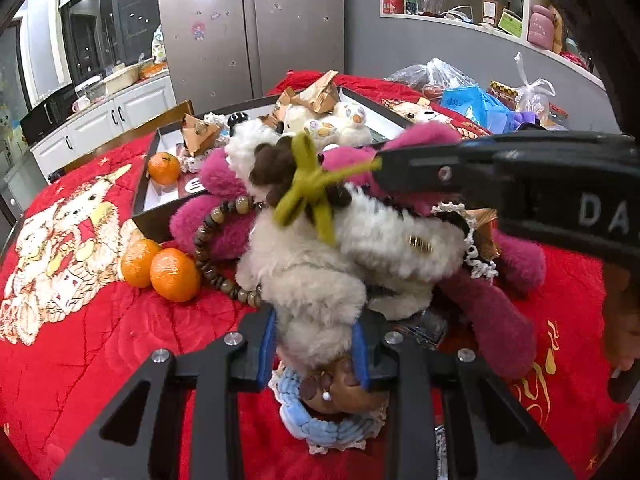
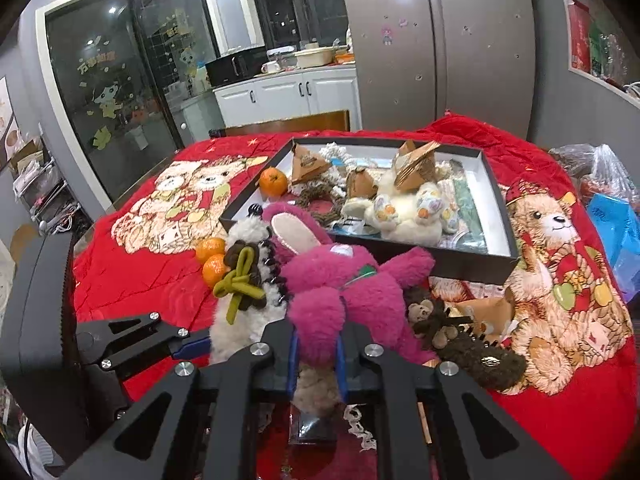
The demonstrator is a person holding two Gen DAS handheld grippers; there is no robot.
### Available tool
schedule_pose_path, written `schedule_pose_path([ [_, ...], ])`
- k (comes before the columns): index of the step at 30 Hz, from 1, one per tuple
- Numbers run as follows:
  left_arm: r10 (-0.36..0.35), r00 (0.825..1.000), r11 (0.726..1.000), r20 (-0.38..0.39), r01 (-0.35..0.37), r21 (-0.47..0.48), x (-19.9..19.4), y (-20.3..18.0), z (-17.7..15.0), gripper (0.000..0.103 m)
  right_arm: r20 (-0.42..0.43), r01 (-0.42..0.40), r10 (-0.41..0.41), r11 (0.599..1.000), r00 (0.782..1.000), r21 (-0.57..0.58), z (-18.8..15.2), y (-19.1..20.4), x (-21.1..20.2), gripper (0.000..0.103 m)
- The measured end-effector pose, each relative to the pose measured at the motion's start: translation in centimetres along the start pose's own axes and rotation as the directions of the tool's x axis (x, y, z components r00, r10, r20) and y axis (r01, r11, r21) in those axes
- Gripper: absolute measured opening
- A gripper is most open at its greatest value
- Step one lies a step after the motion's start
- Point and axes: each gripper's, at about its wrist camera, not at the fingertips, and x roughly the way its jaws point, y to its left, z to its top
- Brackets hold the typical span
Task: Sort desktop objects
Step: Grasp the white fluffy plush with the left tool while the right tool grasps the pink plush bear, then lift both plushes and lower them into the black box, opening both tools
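A cream fluffy plush (image 1: 320, 264) with a green bow lies on the red blanket, overlapping a magenta plush bear (image 2: 332, 276). My left gripper (image 1: 314, 350) is shut on the cream plush's lower limb, its blue pads pressing both sides. My right gripper (image 2: 317, 364) is shut on a limb of the magenta bear. One right finger (image 1: 420, 168) reaches in from the right in the left wrist view. Behind the pile stands a black tray (image 2: 496, 200) holding a white plush (image 2: 408, 208), paper pyramid packs (image 2: 308, 166) and a tangerine (image 2: 273, 181).
Two tangerines (image 1: 160, 270) and a wooden bead string (image 1: 208, 240) lie left of the pile. A brown plush (image 2: 472, 344) lies to its right, a blue knitted ring (image 1: 304, 420) beneath it. Plastic bags (image 1: 472, 88) crowd the far right. Bare blanket (image 1: 100, 340) shows at the left.
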Motion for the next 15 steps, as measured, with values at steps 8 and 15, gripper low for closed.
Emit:
schedule_pose_path([
  [8,0.017,0.999,1.000,0.045,-0.016,-0.013,-2.2,0.2,0.1,0.031,0.055,0.017,-0.017,1.000,0.998,-0.004,0.6,0.5,-2.7,0.014],
  [15,0.037,0.995,0.999,0.089,-0.034,-0.027,-4.6,0.4,0.7,0.031,0.107,0.039,-0.037,0.999,0.994,-0.019,1.6,1.4,-5.4,0.014],
])
